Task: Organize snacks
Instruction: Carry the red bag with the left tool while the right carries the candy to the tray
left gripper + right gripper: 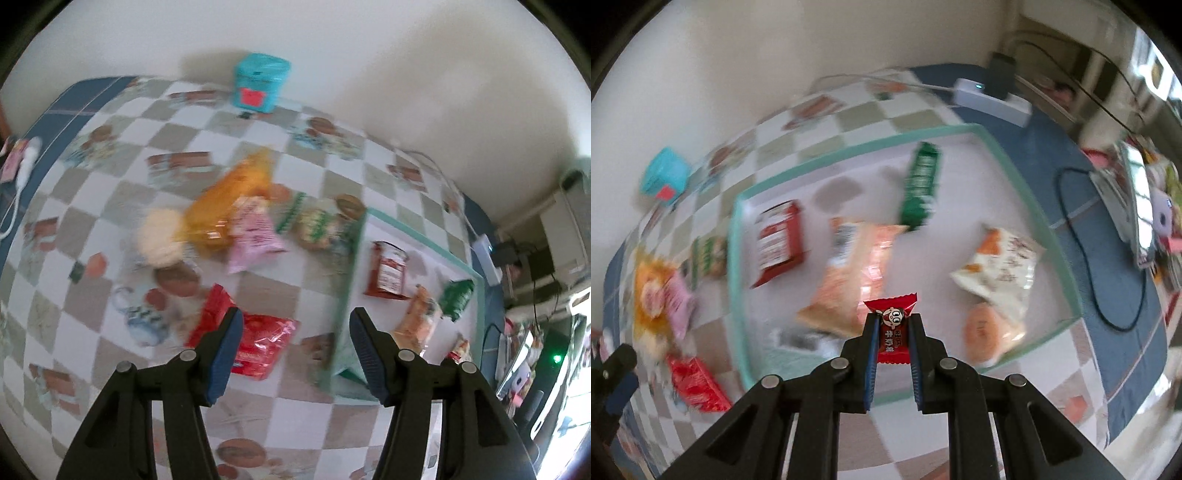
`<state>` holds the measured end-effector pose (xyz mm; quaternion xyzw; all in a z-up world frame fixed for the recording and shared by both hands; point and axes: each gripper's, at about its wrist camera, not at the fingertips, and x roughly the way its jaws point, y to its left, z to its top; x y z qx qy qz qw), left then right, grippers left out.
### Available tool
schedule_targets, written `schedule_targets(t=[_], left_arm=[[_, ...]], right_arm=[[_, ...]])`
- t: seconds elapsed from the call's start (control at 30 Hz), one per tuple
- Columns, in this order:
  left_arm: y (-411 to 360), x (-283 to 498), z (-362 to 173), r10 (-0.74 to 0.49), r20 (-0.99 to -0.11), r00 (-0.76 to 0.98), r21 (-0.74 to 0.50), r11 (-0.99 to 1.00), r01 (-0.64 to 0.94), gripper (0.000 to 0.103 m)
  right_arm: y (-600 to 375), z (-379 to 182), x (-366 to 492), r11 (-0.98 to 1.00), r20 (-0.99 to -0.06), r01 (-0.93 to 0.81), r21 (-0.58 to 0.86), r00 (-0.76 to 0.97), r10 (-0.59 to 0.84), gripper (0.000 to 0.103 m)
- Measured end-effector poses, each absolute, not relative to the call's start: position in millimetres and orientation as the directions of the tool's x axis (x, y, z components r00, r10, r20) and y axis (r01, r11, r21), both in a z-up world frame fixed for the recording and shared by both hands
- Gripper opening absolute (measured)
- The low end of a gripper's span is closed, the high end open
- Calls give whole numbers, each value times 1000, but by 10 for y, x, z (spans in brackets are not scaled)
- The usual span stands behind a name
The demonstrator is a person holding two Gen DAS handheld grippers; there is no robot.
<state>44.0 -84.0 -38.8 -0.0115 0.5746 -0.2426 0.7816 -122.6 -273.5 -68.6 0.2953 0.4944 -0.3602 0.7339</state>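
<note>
Left wrist view: the table (258,147) carries a checked cloth, grey and white squares with printed food motifs and a blue border. A plain pale wall stands behind it. The left gripper (295,325) points down with its fingers (231,343) apart and nothing between them. Just ahead of the left finger lies a glossy red packet (266,343), crinkled foil. Farther ahead sit an orange bag (229,206), a pink pouch (255,236) and a round pale cake (160,238). Beyond the right finger is a shallow tray (421,236) with a green rim and white floor, holding a flat red box (388,269) and a green packet (456,299). A teal tin (260,83) stands at the far edge by the wall.

Right wrist view: the right gripper (894,332) has its fingers (870,354) closed on a small red candy (893,328), wrapper end fanned out past the tips. The candy hangs over the near part of the tray (849,147). Ahead of the fingers inside lie a peach wrapper (849,273) and a white crinkled bag (1001,266). A white power strip (993,98) rests on the blue border beyond.
</note>
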Motion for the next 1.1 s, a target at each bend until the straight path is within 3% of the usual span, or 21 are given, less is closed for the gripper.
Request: schedule_targets(t=[0.17,0.3,0.5,0.7,0.73,0.8,0.83,1.1], left_arm=[[-917,472,-514,-358,-913,197,-269,890,369,61],[-680,638,-802,-209,-960,186,-157,952,263,62],[-430,835,-1222,-237,-968,78,-230,968,96,73],[-520,796,-1329,-217,-975,52,-211,972,106,73],[-548,781,-1338,-223,-974,48,-217,970,112,71],[-596,759,-1341,-247,-968,40,-240,963,123,51],[-618,748,-1330,-260,-965,36,-254,959,128,47],[-757,691,-1149,-256,-962,92,-236,954,185,44]], right_arm=[[-2863,-788,-1279,533,-948,842,82,232,-220,17],[-2829,-794,-1213,548,-948,831,90,240,-209,17],[-2790,-808,-1152,564,-946,820,98,252,-202,17],[-2778,-800,-1190,566,-946,817,109,260,-195,17],[-2779,-798,-1200,567,-945,817,110,262,-193,17],[-2780,-802,-1208,565,-945,817,114,264,-191,17],[-2784,-806,-1211,564,-945,817,116,265,-190,17],[-2862,-886,-1200,555,-950,823,121,258,-175,17]])
